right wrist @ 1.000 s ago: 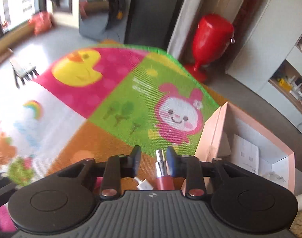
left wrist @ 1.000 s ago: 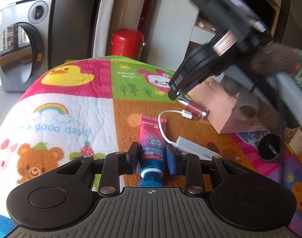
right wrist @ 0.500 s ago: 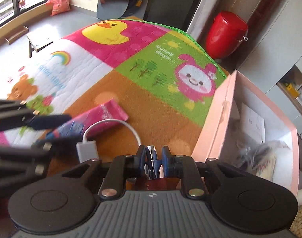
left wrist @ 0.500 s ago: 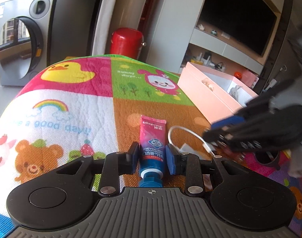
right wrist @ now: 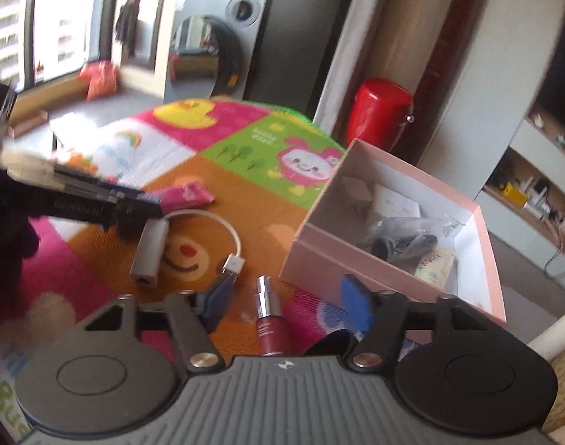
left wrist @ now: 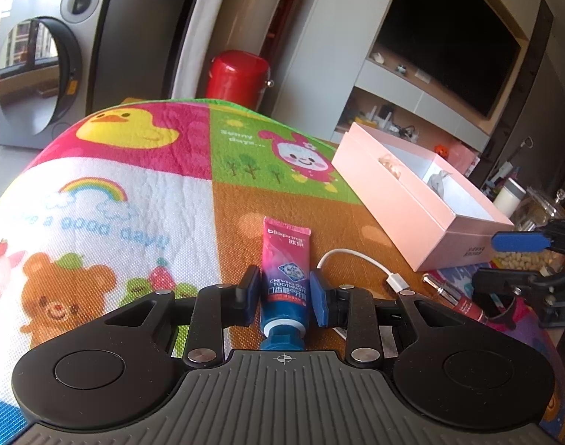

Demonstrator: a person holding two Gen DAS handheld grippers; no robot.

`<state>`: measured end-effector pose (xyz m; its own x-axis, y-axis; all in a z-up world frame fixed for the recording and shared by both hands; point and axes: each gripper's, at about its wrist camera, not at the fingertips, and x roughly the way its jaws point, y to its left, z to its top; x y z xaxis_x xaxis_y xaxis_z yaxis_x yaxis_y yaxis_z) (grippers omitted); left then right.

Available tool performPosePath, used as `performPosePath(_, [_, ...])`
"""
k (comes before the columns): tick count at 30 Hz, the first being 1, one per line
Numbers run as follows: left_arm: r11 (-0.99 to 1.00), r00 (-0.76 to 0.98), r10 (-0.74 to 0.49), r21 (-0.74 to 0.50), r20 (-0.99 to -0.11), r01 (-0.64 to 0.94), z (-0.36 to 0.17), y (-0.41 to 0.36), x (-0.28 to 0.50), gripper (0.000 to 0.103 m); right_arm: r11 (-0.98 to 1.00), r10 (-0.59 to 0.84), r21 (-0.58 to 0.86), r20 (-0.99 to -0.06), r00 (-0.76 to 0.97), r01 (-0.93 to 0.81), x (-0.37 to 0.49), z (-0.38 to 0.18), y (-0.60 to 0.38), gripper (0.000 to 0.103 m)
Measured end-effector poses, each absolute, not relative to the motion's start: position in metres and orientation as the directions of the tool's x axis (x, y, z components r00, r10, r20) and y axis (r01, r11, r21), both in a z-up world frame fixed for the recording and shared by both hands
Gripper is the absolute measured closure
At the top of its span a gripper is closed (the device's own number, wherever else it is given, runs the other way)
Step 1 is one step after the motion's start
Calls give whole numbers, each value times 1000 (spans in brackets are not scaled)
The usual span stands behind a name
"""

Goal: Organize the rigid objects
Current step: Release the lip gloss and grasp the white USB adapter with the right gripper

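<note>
So the left tool (left wrist: pixel 284 293) is clamped on the toothpaste tube (left wrist: pixel 287 270), cap end toward the camera, crimped end pointing away across the cartoon play mat (left wrist: pixel 141 200) that covers the counter. The tube looks like it's lying flat on the mat, gripped low on its body.

The right tool (right wrist: pixel 286 302) has just been opening its jaws, and now they stand wide apart with the little red lipstick (right wrist: pixel 269 315) lying loose between them, not pinched by either pad. Its long axis runs pretty much straight along the tool's pointing direction, silver end away from the camera.

The pink box (right wrist: pixel 393 244) sits just to the right of the lipstick, open, with a few bits already inside. A white cable adapter (right wrist: pixel 151 250) lies on the mat off to the left, between the two tools.

My guess: everything goes into the box, and the box is on the right side, so the right hand is much nearer to it. The toothpaste has to travel rightward past the adapter and lipstick to get there.
</note>
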<state>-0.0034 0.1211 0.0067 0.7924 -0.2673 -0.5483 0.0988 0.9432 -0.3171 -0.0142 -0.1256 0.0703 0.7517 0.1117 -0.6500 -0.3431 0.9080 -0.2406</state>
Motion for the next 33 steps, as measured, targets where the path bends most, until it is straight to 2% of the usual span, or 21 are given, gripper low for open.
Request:
performPosePath(4, [931,793,-285,-354,-539,94,5,127,-3,70,936,167,-127,-661,731,-329,17,63,-132,35])
performPosePath(11, [922,793,-295,-378,-532,90,4,129,-3,70,931,189,-131,-629,754,-342,46,58,-106,38])
performPosePath(16, [916,794,-301,-391,-528,87,3,131,-2,70,853,371,-38,-658,655,-521,11,42,-80,39])
performPosePath(17, [914,794,-304,-396,-527,87,3,132,-3,70,838,388,-32,-666,637,-544,7,37,-74,43])
performPosePath(18, [913,794,-305,-400,-526,86,3,132,-3,70,826,395,-34,-676,621,-562,4,31,-67,53])
performPosePath(21, [913,794,-304,-399,-526,85,3,132,-3,70,811,377,-61,-706,600,-582,4,15,-51,71])
performPosePath(24, [939,794,-267,-332,-546,88,7,123,-2,70,825,346,-73,-719,603,-560,2,17,-51,83])
performPosePath(28, [984,783,-172,-135,-598,113,14,93,7,68,867,285,-83,-726,626,-491,-13,20,-76,83])
performPosePath(30, [990,773,-138,-54,-619,133,15,80,14,61,885,281,-57,-726,627,-463,-23,21,-93,83])
performPosePath(33, [987,768,-92,42,-634,153,15,65,23,59,899,265,-57,-718,644,-434,-35,21,-108,83])
